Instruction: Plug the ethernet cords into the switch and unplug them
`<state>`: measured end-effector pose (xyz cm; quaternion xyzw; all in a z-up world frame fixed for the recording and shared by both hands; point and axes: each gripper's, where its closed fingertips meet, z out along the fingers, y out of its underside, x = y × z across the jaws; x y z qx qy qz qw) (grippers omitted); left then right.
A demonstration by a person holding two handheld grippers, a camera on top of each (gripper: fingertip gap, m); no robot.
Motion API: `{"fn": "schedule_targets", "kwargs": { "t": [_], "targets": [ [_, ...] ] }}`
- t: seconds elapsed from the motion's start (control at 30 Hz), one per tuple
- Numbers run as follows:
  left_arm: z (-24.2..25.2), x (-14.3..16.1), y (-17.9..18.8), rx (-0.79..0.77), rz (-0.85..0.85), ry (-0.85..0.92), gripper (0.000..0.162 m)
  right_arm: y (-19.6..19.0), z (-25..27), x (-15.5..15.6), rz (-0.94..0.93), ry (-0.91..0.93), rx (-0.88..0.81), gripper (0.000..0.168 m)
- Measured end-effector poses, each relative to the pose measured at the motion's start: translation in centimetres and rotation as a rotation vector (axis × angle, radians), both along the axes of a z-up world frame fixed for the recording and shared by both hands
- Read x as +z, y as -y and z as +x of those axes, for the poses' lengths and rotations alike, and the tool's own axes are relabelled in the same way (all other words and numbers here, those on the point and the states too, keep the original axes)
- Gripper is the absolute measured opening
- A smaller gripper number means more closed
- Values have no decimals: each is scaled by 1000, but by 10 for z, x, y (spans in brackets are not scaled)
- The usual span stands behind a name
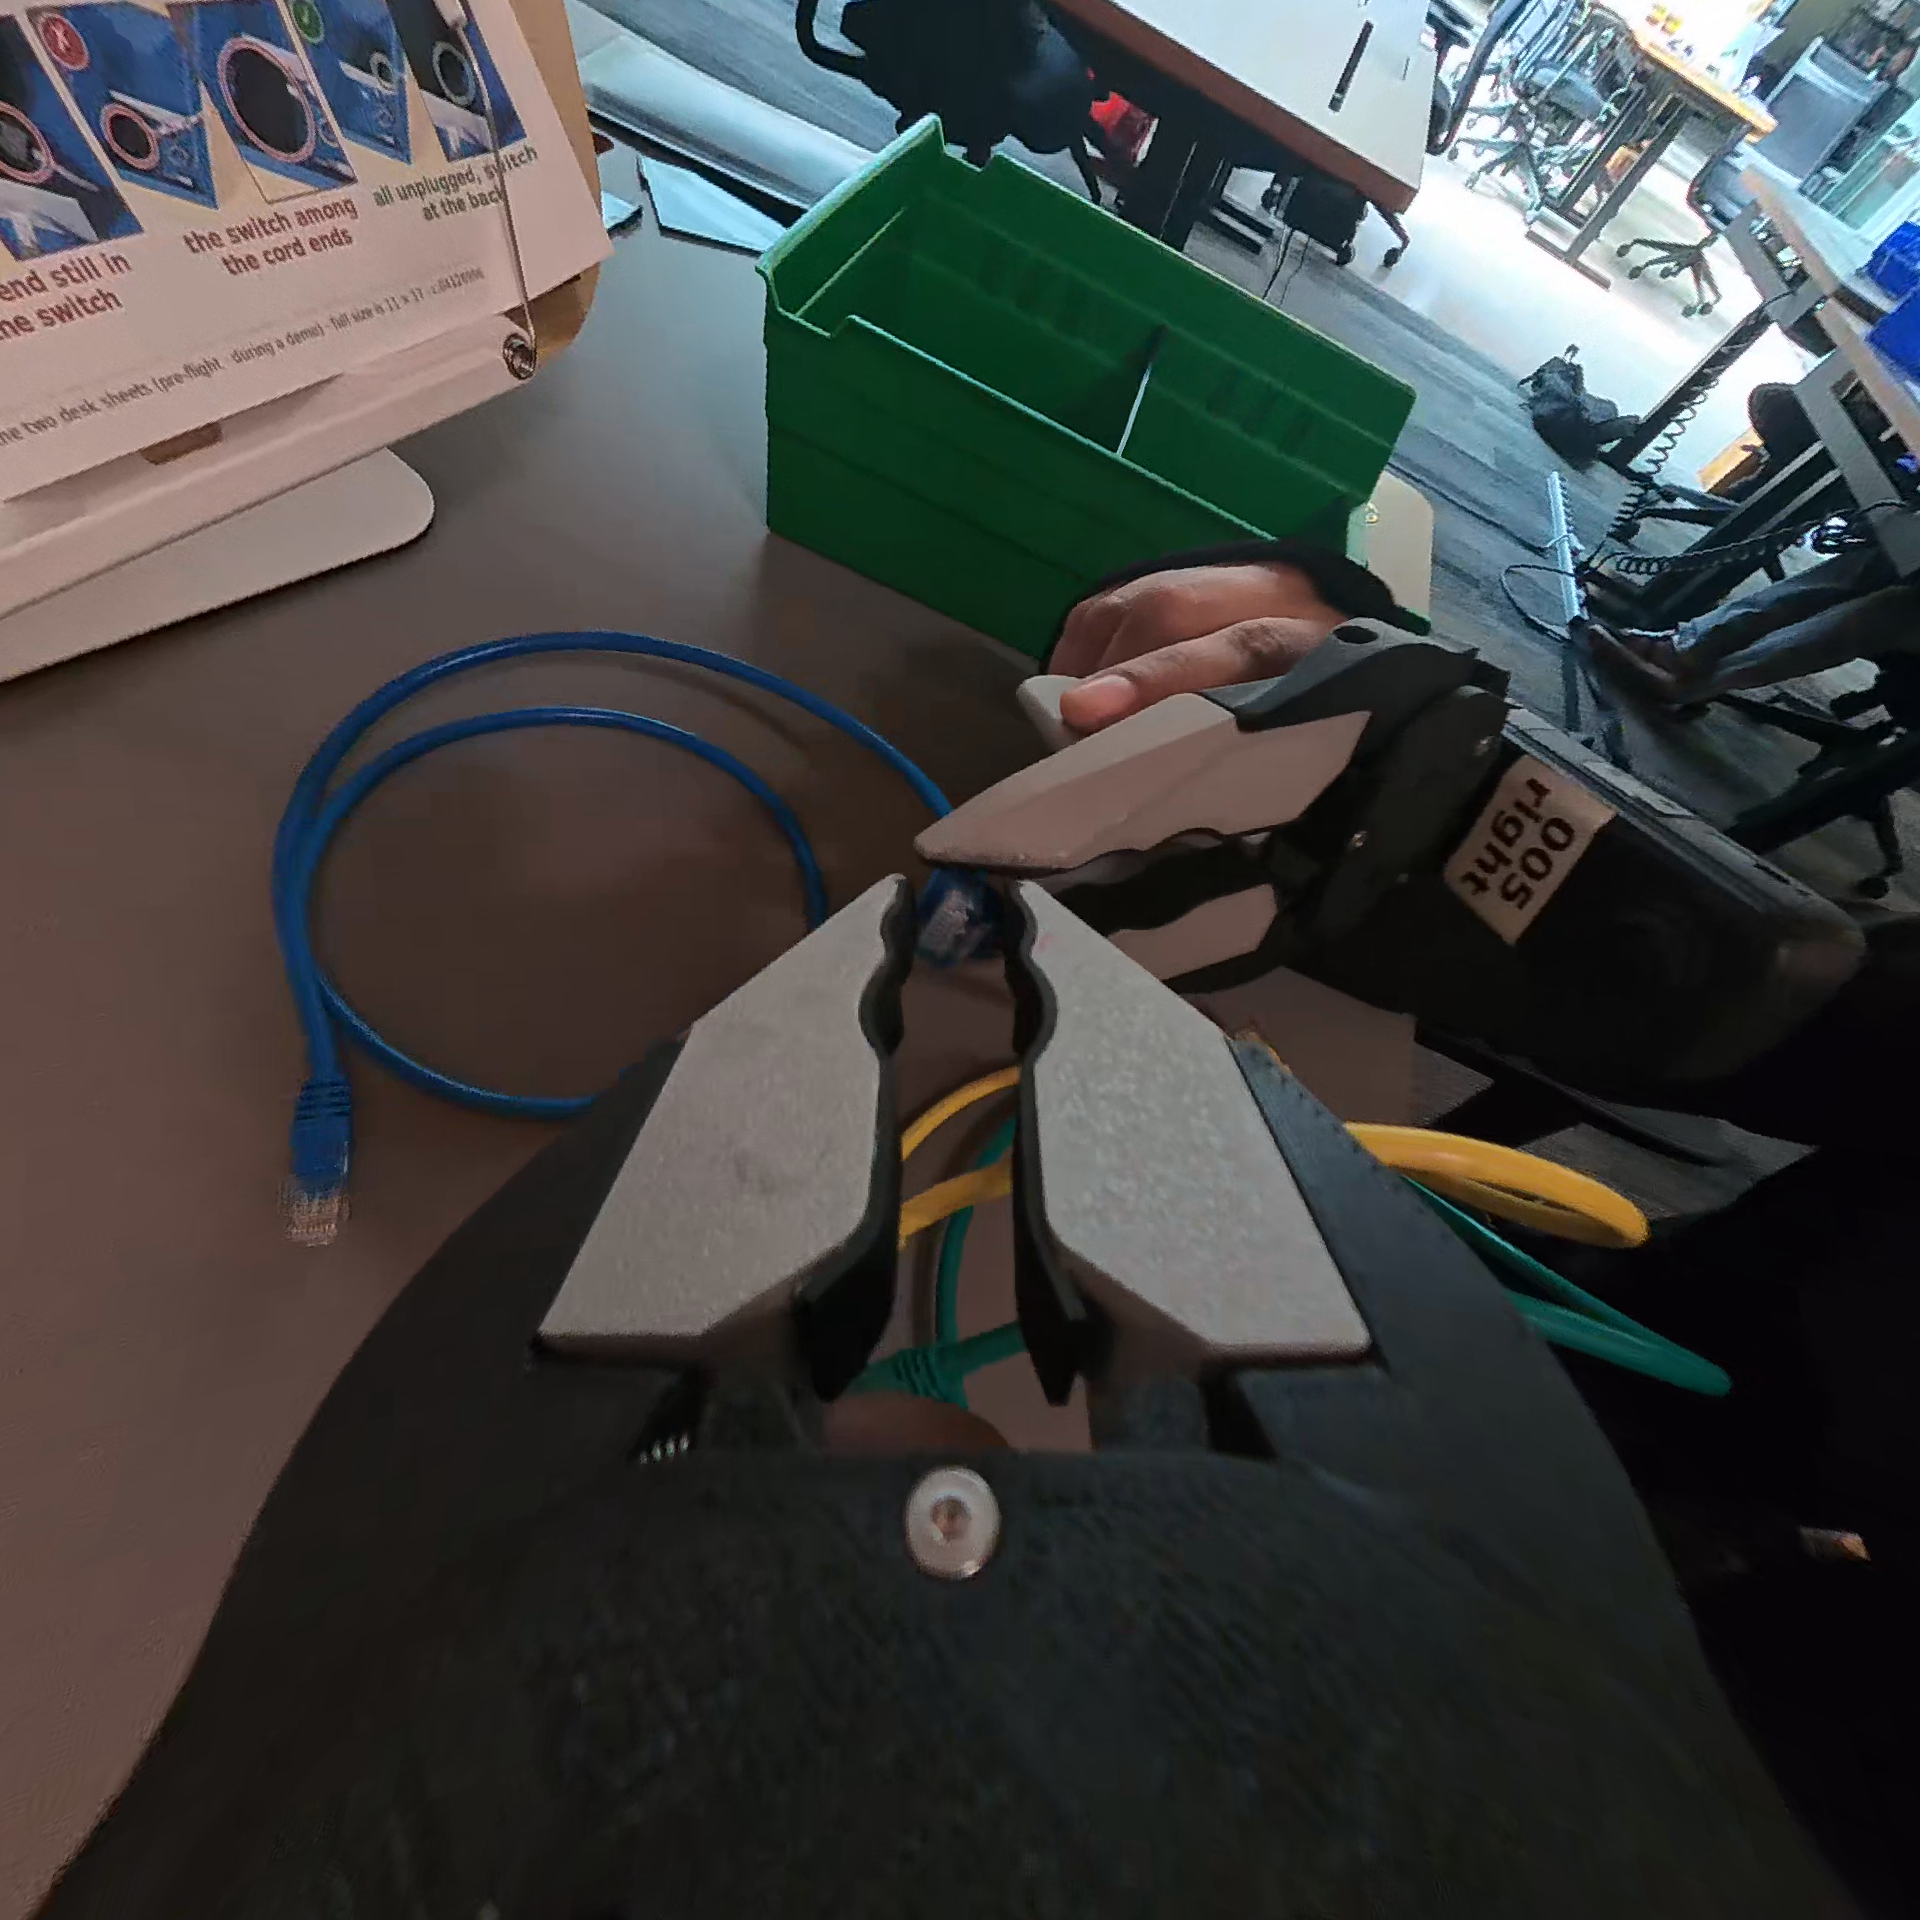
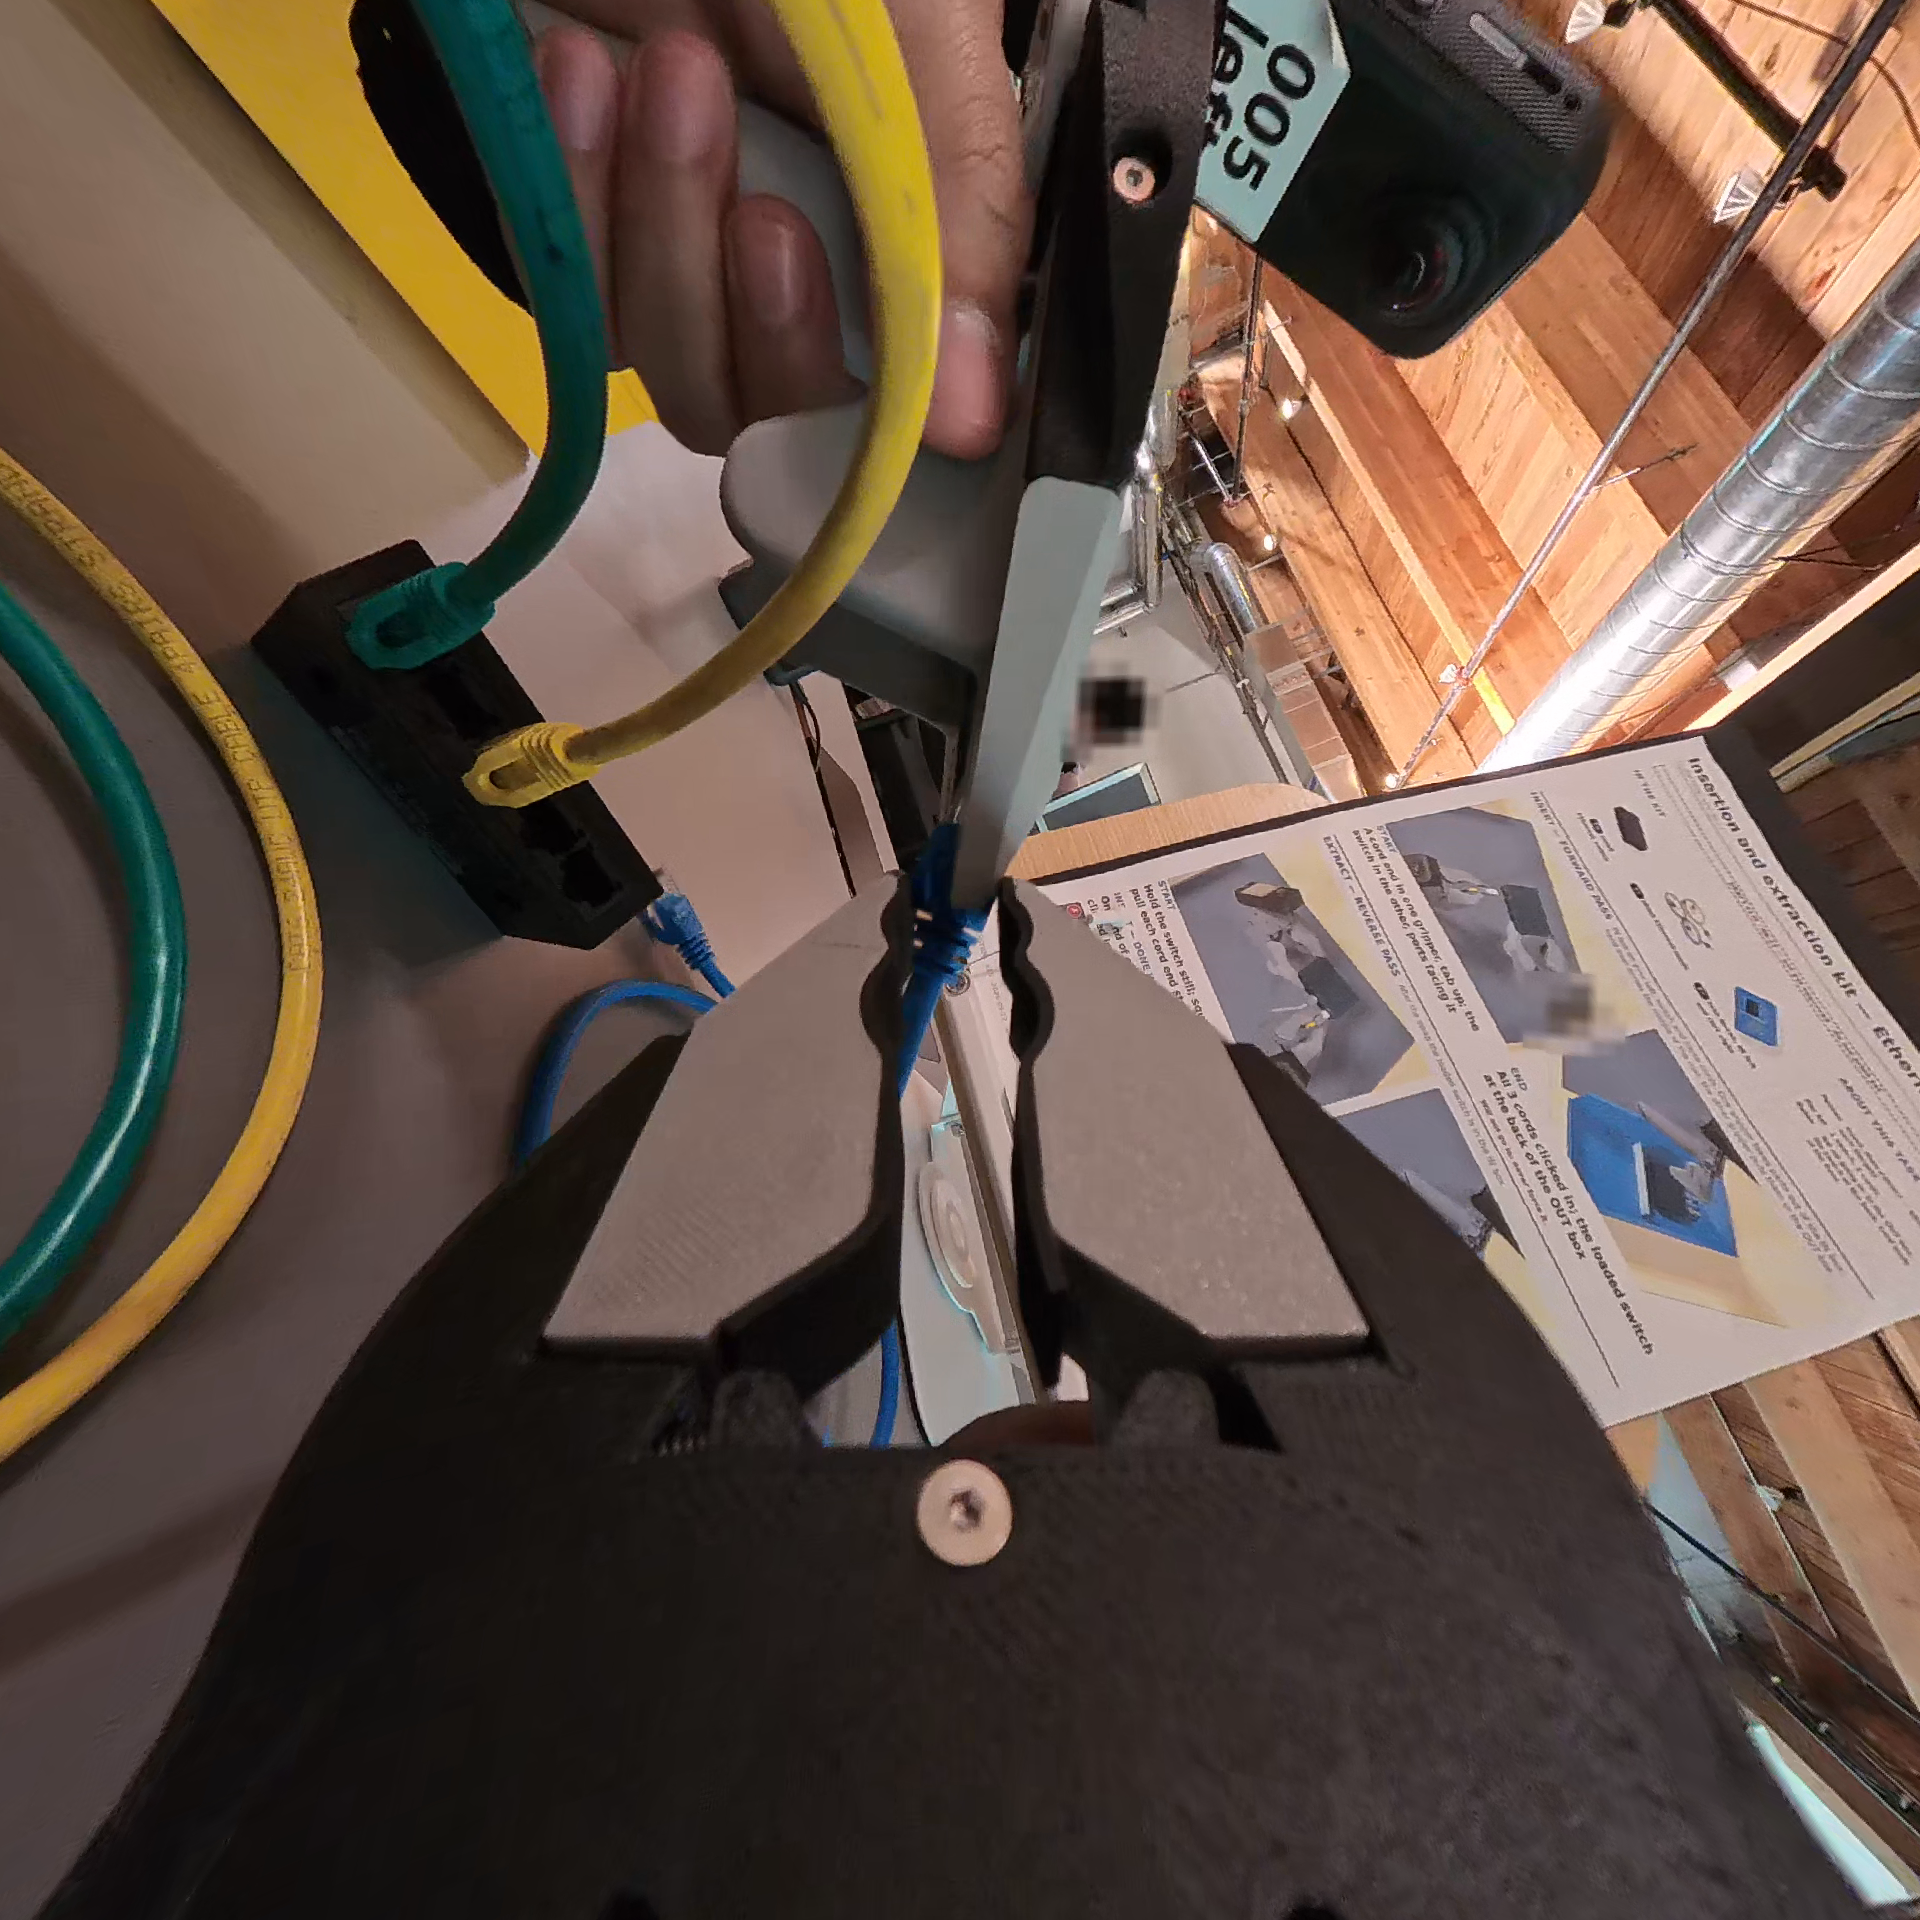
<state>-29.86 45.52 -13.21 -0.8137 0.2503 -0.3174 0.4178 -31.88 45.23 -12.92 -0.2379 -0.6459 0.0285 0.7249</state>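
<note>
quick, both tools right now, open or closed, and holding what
Left tool: closed on the blue cord at its plug.
Right tool: closed on the same blue cord.

Printed instruction sheets (image 1: 260,208) (image 2: 1507,1039); white labels on hand-held gripper bodies (image 1: 1522,862) (image 2: 1262,104); yellow cord (image 2: 260,831) lettering.

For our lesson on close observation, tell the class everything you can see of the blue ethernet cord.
The blue ethernet cord is thin, round and rubbery-looking, lying in loose loops on the brown table. One end, a blue boot with a clear plug, rests free on the table, plugged into nothing. The other end sits at the tips of both tongs, left tongs and right tongs; who actually grips it is unclear. It is not in the black switch.
</note>
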Motion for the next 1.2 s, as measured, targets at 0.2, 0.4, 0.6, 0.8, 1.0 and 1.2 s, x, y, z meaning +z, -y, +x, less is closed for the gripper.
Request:
{"fn": "schedule_targets", "kwargs": {
  "t": [0.2, 0.4, 0.6, 0.8, 1.0, 1.2],
  "targets": [
    [2, 8, 1, -8, 83, -42, 14, 2, 3, 9, -44, -92, 24, 13],
    [2, 15, 6, -13, 162, -119, 14, 5, 10, 16, -347, -109, 132, 14],
    [-16, 28, 2, 48, 245, -166, 14, 14, 23, 30, -628, -144, 303, 11],
    [-3, 56, 4, 85, 510, -322, 14, 37, 27, 31, -1552, 48, 709, 23],
    [26, 88, 5, 111, 733, -307, 14, 8, 43, 70, -1895, -236, 1022, 20],
    [42, 92, 11, 96, 815, -118, 13, 8, 53, 82, -1901, -301, 1137, 13]
  ]
}}
